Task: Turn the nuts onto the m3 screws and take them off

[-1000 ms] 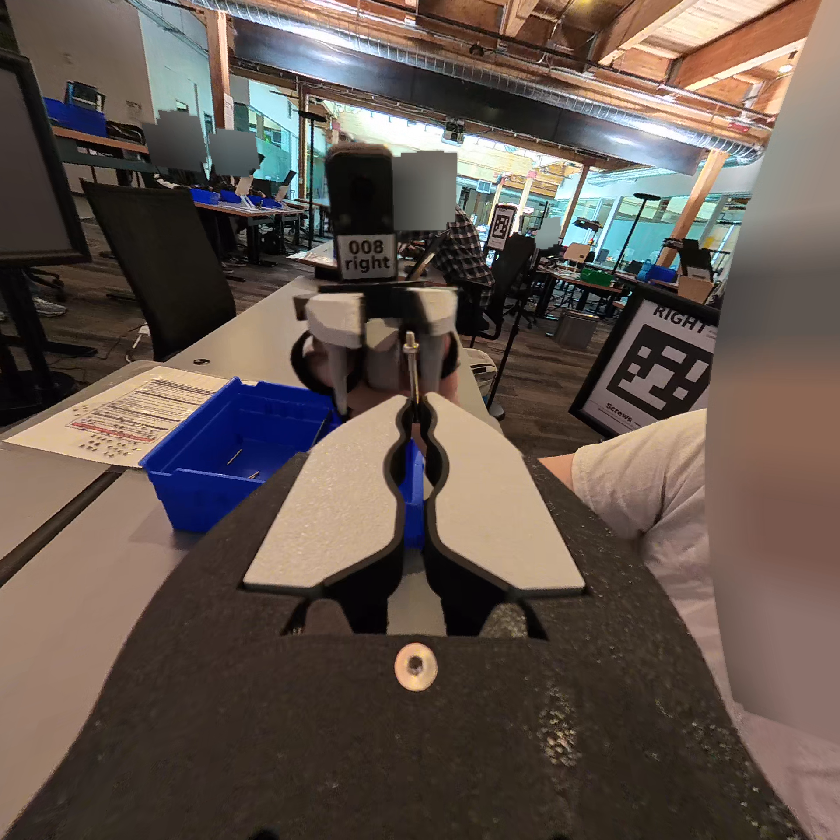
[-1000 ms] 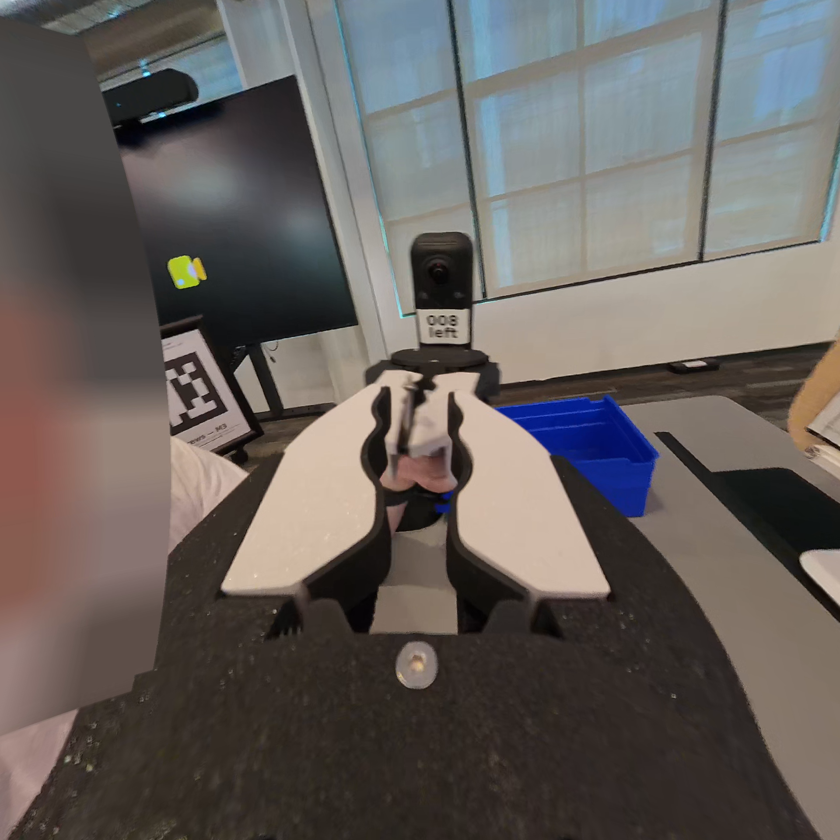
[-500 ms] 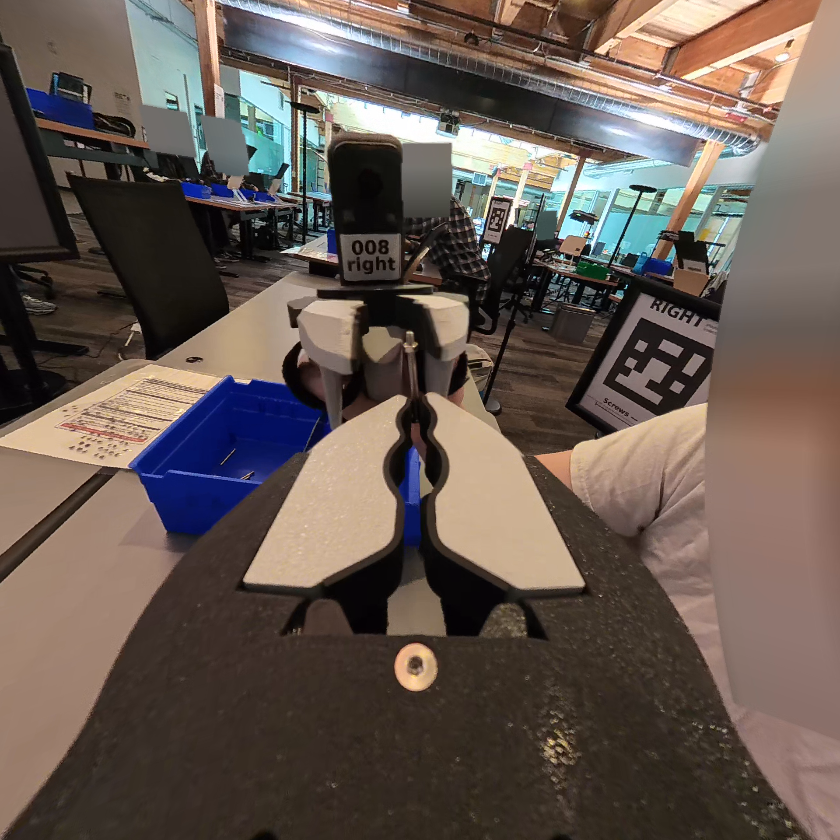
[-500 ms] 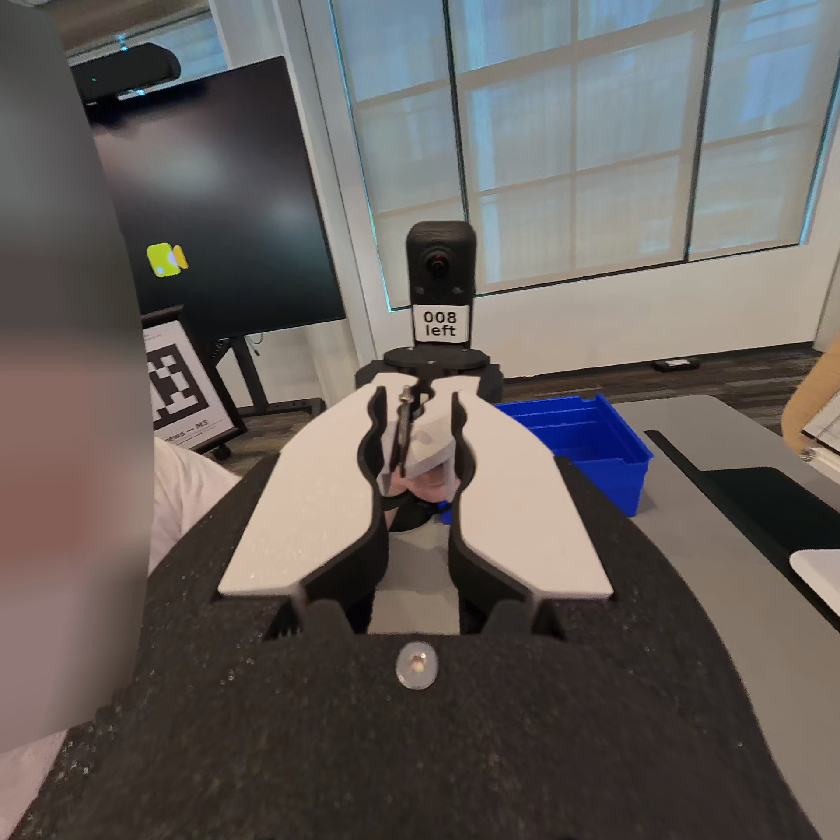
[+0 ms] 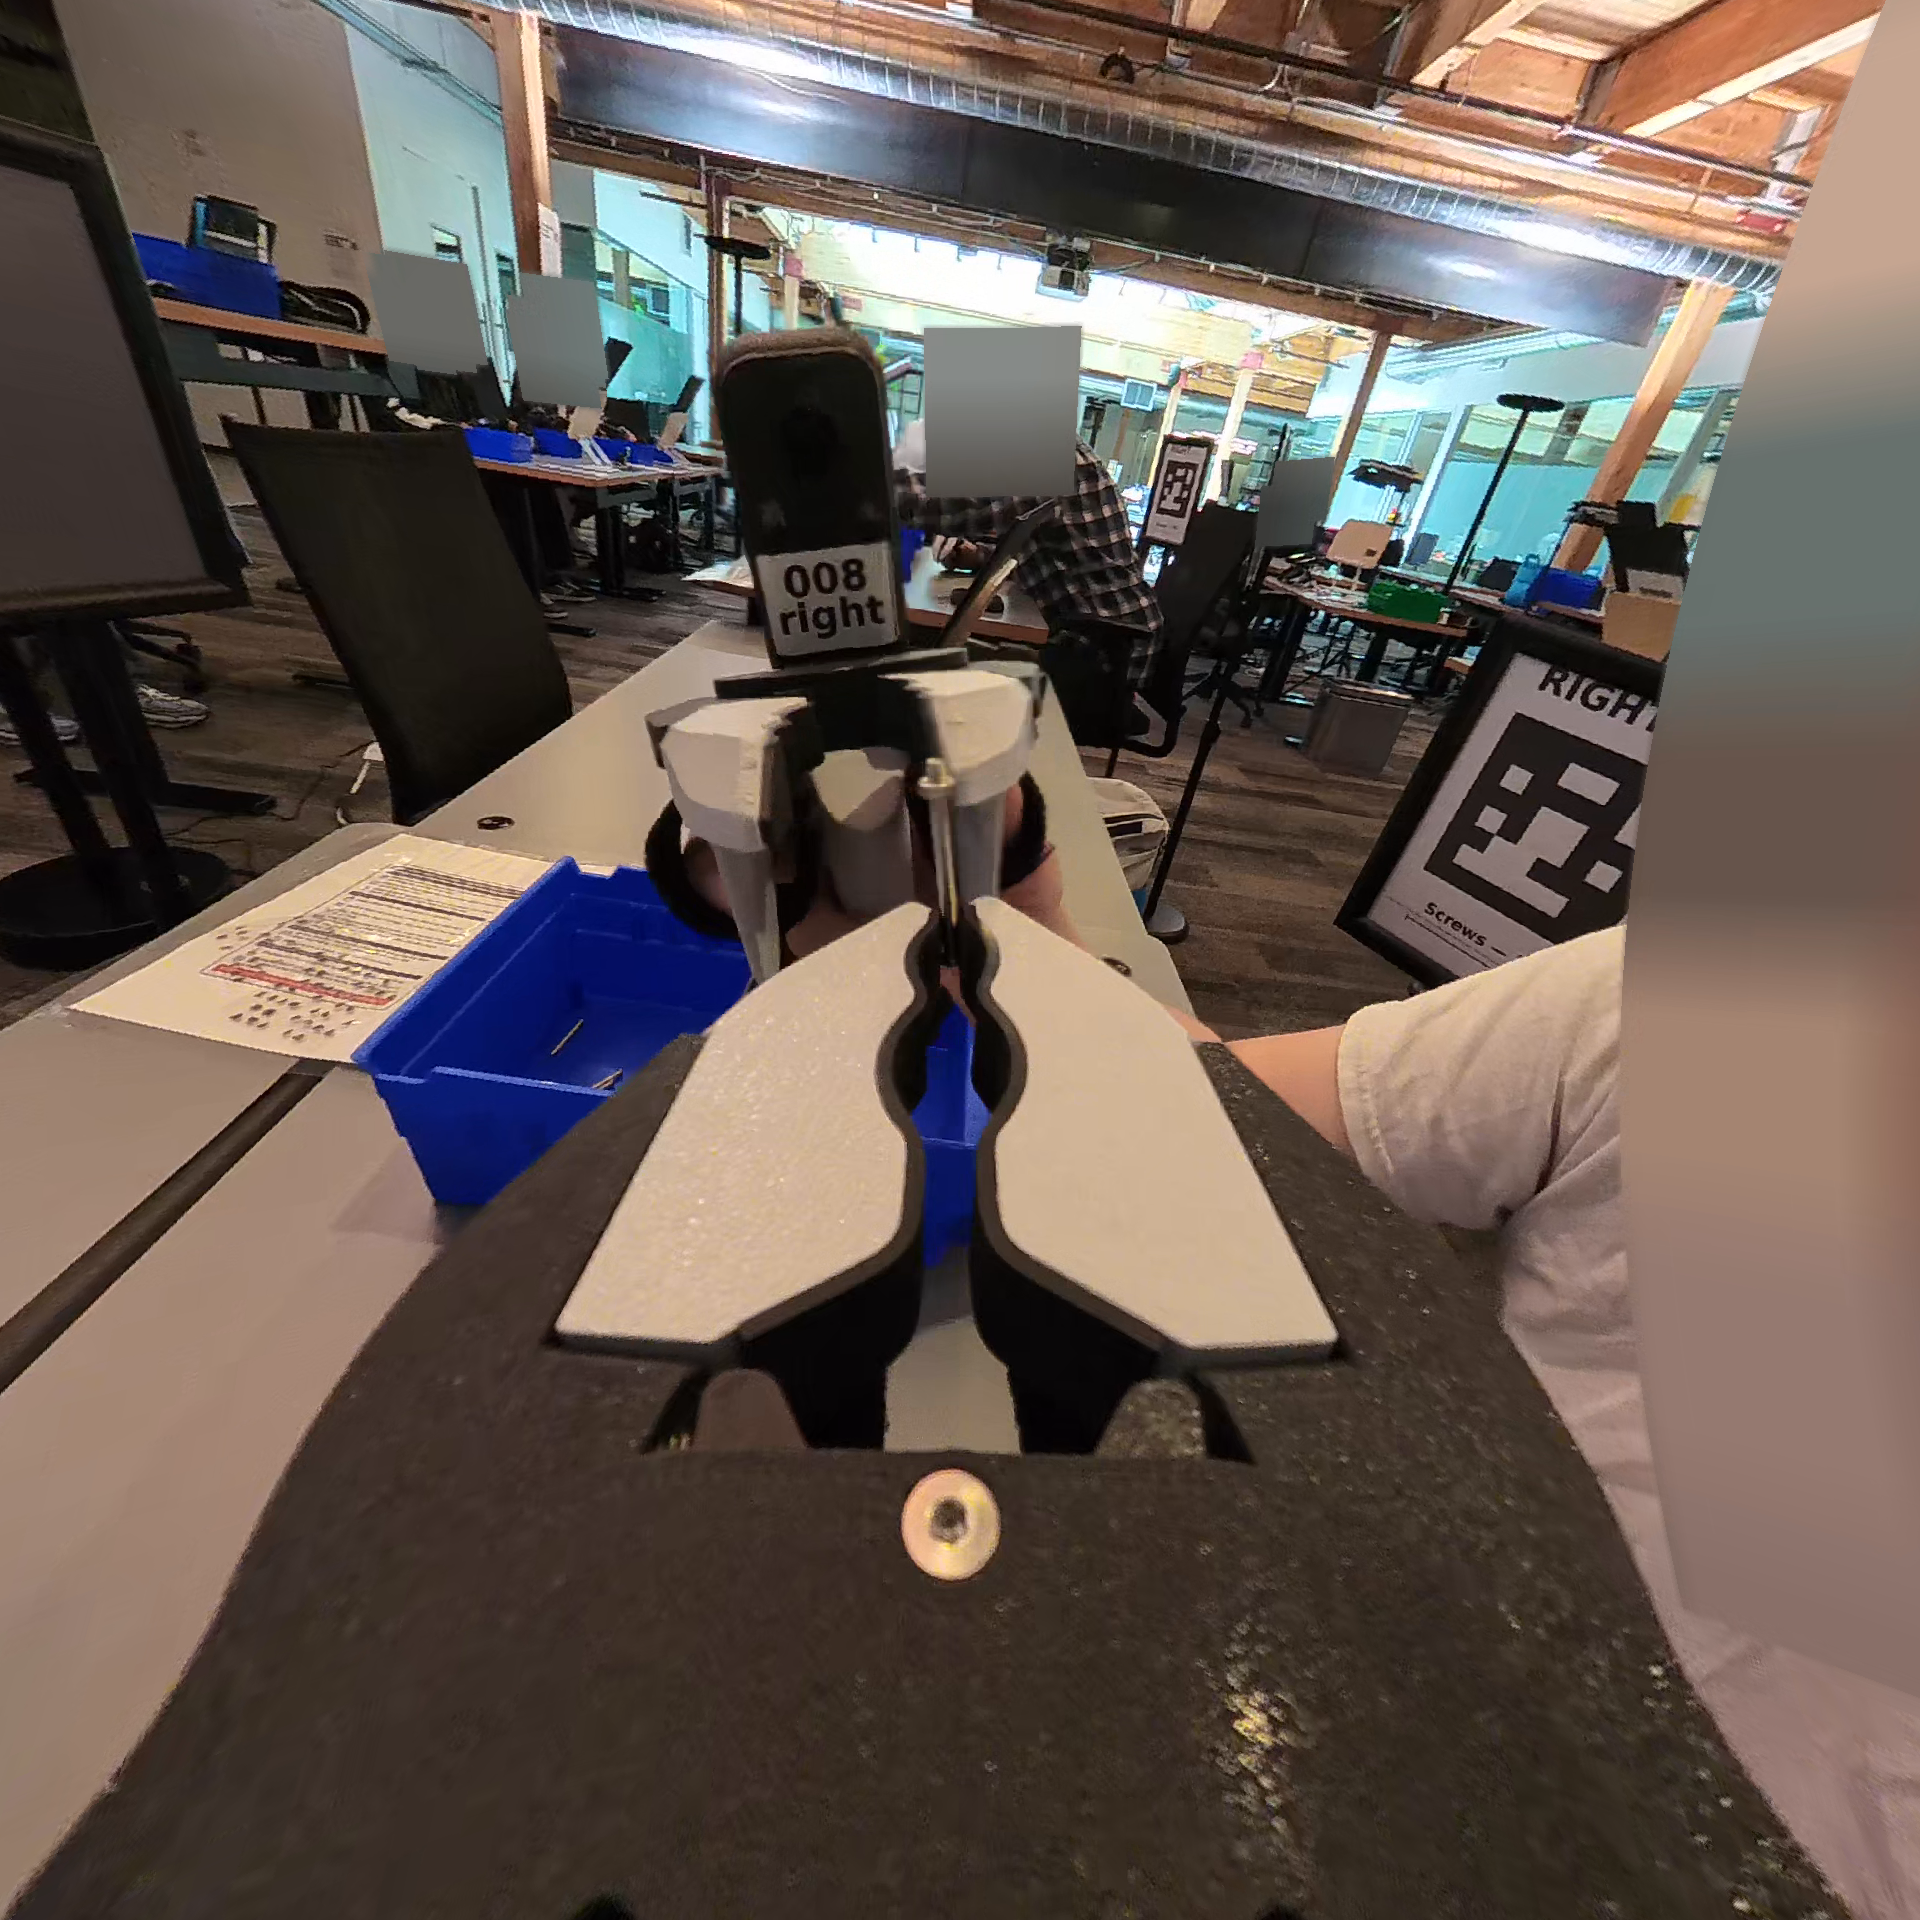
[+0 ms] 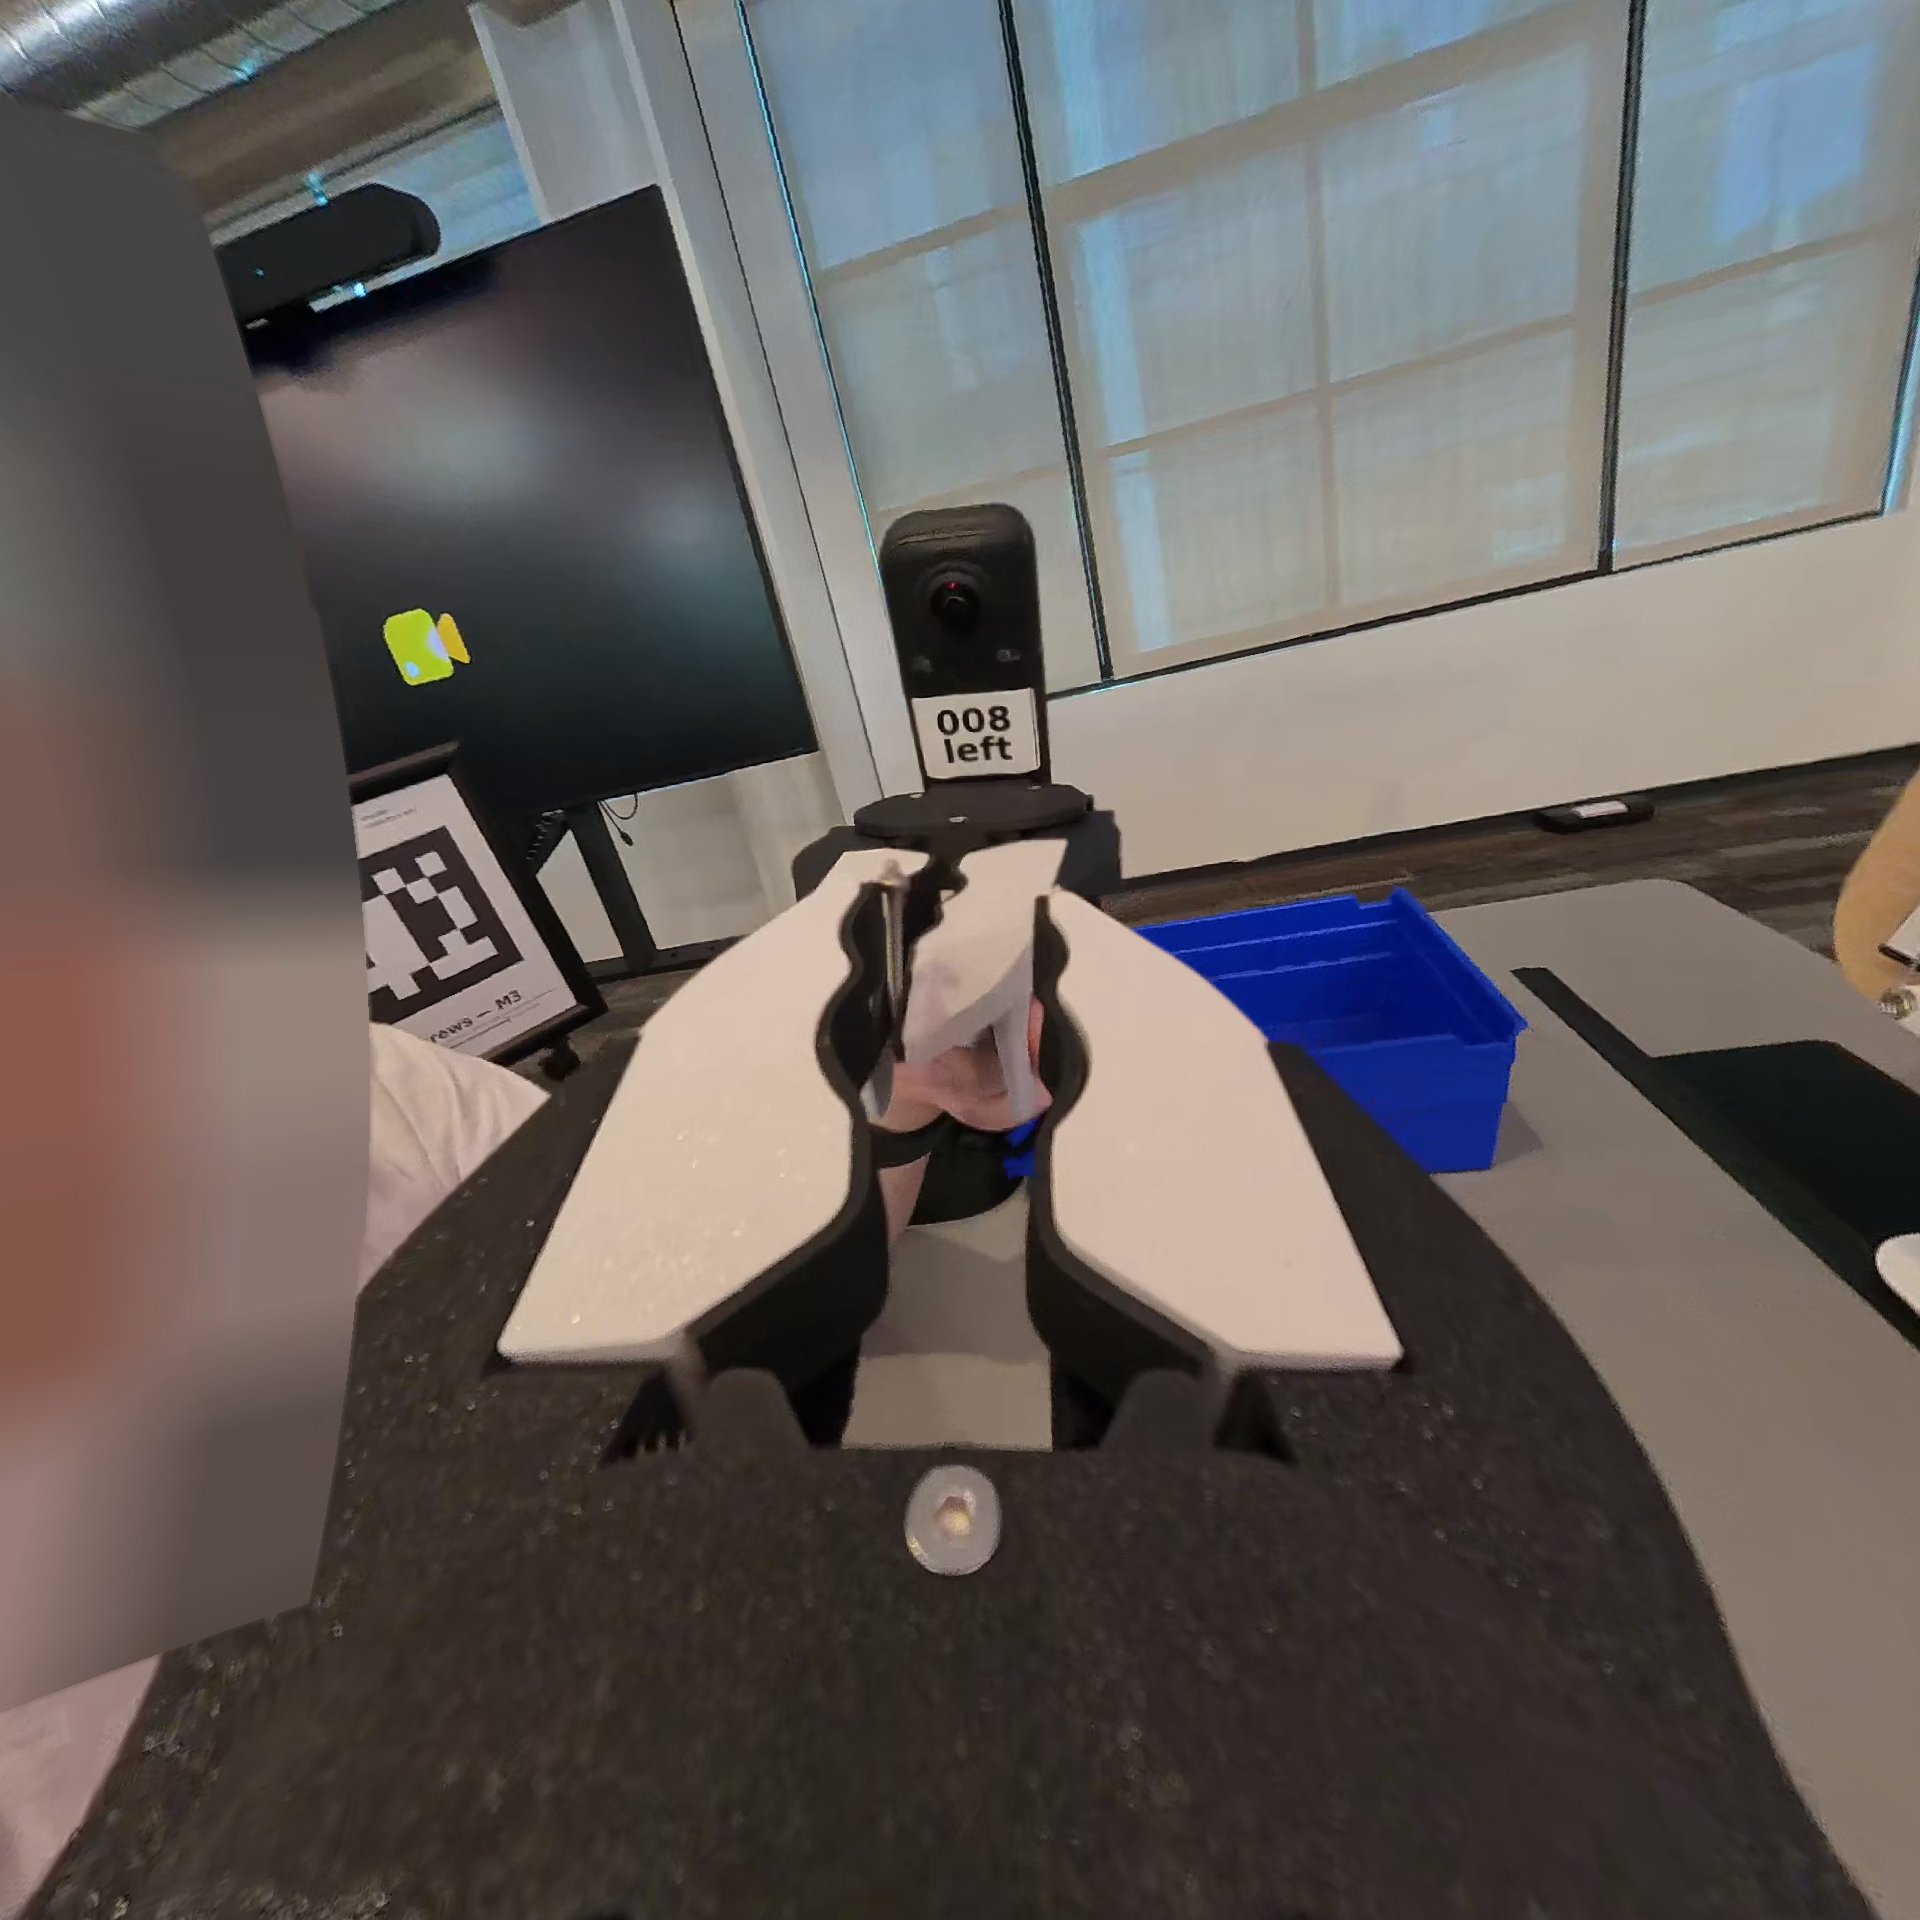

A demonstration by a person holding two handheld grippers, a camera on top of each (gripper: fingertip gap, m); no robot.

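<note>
Working down from the grey table [image 5: 156,1143]: the blue bin [image 5: 499,1049] sits near its far edge, beside a printed sheet [image 5: 343,925], and a couple of spare screws [image 5: 582,1055] lie on its floor.

Both my tongs are held up over the table, nose to nose. My left tongs [image 5: 948,925] are clenched on the lower end of one m3 screw [image 5: 940,842], which stands upright out of their tips. My right tongs [image 6: 966,883] are released, jaws apart, with the screw's top just beside one finger.

There is a small thickening at the top of the screw. I cannot tell whether it is the head or a nut.

So I judge I'm partway through one screw, turning at its top end. The spares in the bin look untouched, and most of the job is probably left.
</note>
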